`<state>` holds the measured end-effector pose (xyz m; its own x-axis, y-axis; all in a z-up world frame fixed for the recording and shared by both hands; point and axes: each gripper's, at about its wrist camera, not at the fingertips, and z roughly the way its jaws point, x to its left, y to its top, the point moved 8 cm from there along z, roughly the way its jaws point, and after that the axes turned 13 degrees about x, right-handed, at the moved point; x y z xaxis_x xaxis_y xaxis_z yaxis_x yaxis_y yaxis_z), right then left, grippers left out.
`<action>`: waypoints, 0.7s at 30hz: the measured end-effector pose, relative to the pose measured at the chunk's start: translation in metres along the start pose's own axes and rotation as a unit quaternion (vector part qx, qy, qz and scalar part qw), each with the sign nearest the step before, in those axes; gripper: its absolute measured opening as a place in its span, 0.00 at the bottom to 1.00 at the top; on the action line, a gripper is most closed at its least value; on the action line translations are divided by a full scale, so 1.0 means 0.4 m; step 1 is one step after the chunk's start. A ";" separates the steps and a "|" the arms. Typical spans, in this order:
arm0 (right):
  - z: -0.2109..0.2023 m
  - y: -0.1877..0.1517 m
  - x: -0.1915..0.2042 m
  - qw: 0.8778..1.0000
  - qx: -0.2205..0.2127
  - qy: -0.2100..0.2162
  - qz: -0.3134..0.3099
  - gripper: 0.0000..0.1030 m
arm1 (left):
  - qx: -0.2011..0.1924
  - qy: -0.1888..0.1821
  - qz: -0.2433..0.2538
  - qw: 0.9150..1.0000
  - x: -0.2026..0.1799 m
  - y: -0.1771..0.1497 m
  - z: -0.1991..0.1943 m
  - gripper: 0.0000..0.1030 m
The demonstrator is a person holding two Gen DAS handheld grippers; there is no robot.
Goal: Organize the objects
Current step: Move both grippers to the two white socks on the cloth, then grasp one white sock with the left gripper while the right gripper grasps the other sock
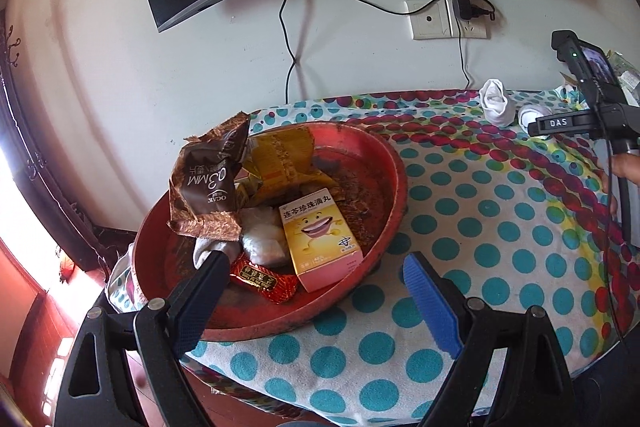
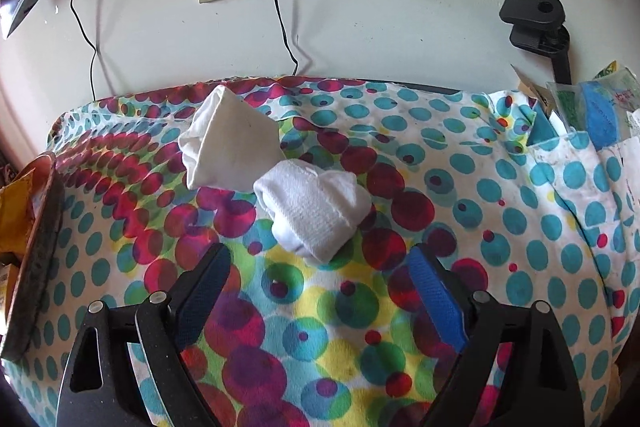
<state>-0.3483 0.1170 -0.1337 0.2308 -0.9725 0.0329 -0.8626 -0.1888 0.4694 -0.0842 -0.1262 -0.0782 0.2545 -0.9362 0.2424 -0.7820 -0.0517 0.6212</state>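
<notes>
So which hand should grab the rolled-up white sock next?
Probably the right. Its tongs are open and pointed straight at the nearer rolled sock, which lies just ahead of them on the dotted cloth. The left tongs are open over the red basin, away from the socks.

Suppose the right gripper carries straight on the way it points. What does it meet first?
Probably the nearer rolled white sock, lying just ahead of the open right gripper on the spotted cloth; depth is uncertain.

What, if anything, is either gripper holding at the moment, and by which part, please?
Nothing is held. The left gripper is open over the red bowl, and the right gripper is open just short of the nearer white sock.
</notes>
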 end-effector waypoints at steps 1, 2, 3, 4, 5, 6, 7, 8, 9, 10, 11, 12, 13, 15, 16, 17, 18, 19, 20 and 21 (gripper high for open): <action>0.008 0.008 0.002 1.000 0.002 0.000 -0.003 0.80 | 0.000 -0.006 0.000 1.000 -0.008 0.005 -0.001 0.88; 0.015 0.015 0.004 1.000 0.005 0.002 -0.004 0.80 | -0.001 -0.014 0.001 1.000 -0.019 0.012 0.000 0.88; 0.020 0.019 0.005 1.000 0.005 0.003 -0.005 0.80 | -0.001 -0.023 0.002 1.000 -0.033 0.024 0.002 0.88; 0.025 0.022 0.006 1.000 0.006 0.005 -0.007 0.80 | -0.002 -0.034 0.003 0.999 -0.049 0.040 0.003 0.88; 0.030 0.024 0.007 1.000 0.010 0.010 -0.007 0.80 | -0.004 -0.047 0.003 0.999 -0.068 0.061 0.004 0.88; 0.033 0.026 0.008 1.000 0.012 0.015 -0.007 0.80 | -0.007 -0.060 0.004 0.998 -0.089 0.088 0.005 0.88; 0.036 0.026 0.008 1.000 0.014 0.020 -0.006 0.80 | -0.012 -0.068 0.007 0.998 -0.111 0.122 0.006 0.88; 0.038 0.025 0.006 1.000 0.016 0.024 -0.004 0.80 | -0.020 -0.072 0.010 0.997 -0.134 0.160 0.005 0.88; 0.039 0.025 0.002 1.000 0.017 0.025 0.000 0.80 | -0.029 -0.081 0.011 0.996 -0.159 0.202 0.003 0.88; 0.042 0.024 -0.004 0.999 0.020 0.026 0.007 0.80 | -0.041 -0.091 0.012 0.995 -0.184 0.244 -0.001 0.88; 0.047 0.023 -0.013 0.999 0.025 0.024 0.015 0.80 | -0.054 -0.101 0.016 0.993 -0.213 0.289 -0.004 0.88; 0.048 0.023 -0.018 0.999 0.026 0.026 0.021 0.79 | -0.062 -0.113 0.022 0.991 -0.248 0.334 0.002 0.88; 0.046 0.023 -0.021 0.999 0.024 0.027 0.024 0.78 | -0.062 -0.124 0.029 0.990 -0.282 0.371 0.012 0.88; 0.047 0.023 -0.024 0.999 0.024 0.027 0.024 0.78 | -0.057 -0.146 0.041 0.987 -0.355 0.438 0.045 0.88; 0.048 0.023 -0.025 0.999 0.023 0.029 0.025 0.78 | -0.044 -0.161 0.047 0.985 -0.391 0.458 0.069 0.88; 0.047 0.023 -0.025 0.999 0.023 0.030 0.026 0.78 | -0.029 -0.173 0.051 0.983 -0.427 0.474 0.098 0.88; 0.048 0.023 -0.027 0.999 0.023 0.029 0.028 0.78 | -0.015 -0.179 0.058 0.982 -0.462 0.487 0.130 0.88; 0.049 0.023 -0.027 0.999 0.023 0.030 0.029 0.79 | -0.002 -0.178 0.064 0.982 -0.489 0.495 0.161 0.88; 0.050 0.023 -0.026 0.999 0.023 0.030 0.029 0.79 | 0.009 -0.174 0.067 0.983 -0.510 0.503 0.191 0.88; 0.051 0.023 -0.025 0.999 0.023 0.030 0.028 0.79 | 0.020 -0.175 0.065 0.982 -0.526 0.506 0.218 0.88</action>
<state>-0.3678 0.1220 -0.1476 0.2069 -0.9720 0.1111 -0.8942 -0.1418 0.4245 -0.3459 0.0298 -0.0685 -0.0549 -0.9976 0.0422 -0.8179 0.0691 0.5712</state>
